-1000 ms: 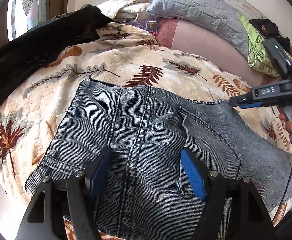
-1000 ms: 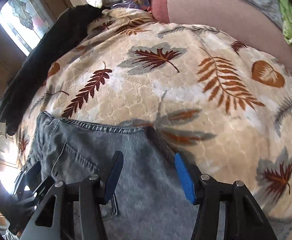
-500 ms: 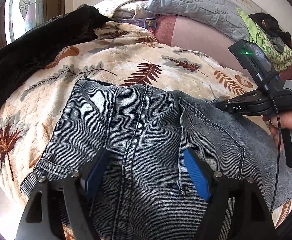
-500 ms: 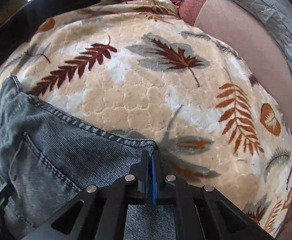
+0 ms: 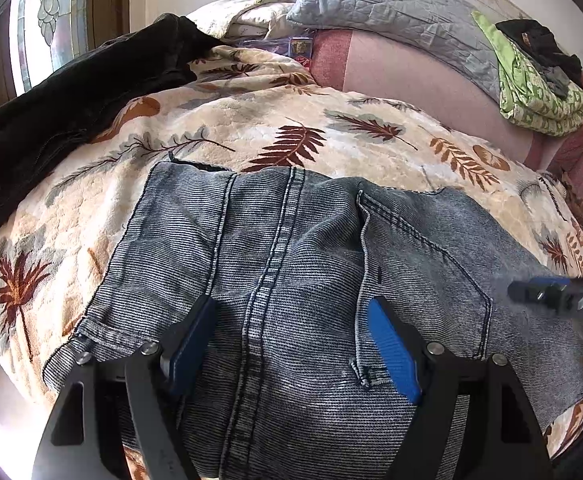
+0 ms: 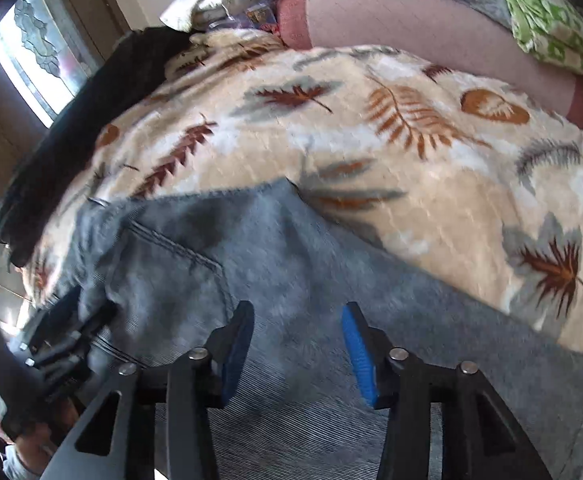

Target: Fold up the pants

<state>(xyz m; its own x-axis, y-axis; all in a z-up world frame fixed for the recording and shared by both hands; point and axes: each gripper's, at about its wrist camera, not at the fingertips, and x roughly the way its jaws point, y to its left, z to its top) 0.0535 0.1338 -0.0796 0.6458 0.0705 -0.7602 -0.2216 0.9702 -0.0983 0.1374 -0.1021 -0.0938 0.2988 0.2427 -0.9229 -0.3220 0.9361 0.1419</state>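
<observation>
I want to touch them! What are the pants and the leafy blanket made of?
The pants look like denim: faded grey-blue cloth with fine ribbed lines and thick stitched seams. The leafy blanket looks like soft plush fleece, probably synthetic: its cream surface is fuzzy and puffed into small bumps.

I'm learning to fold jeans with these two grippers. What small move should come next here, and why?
Probably lower the right gripper onto the jeans and pinch an edge for the next fold. Its jaws have just been opening and hold nothing; the denim lies flat on the leaf-print blanket beneath them. The left gripper is open too, above the centre seam.
</observation>
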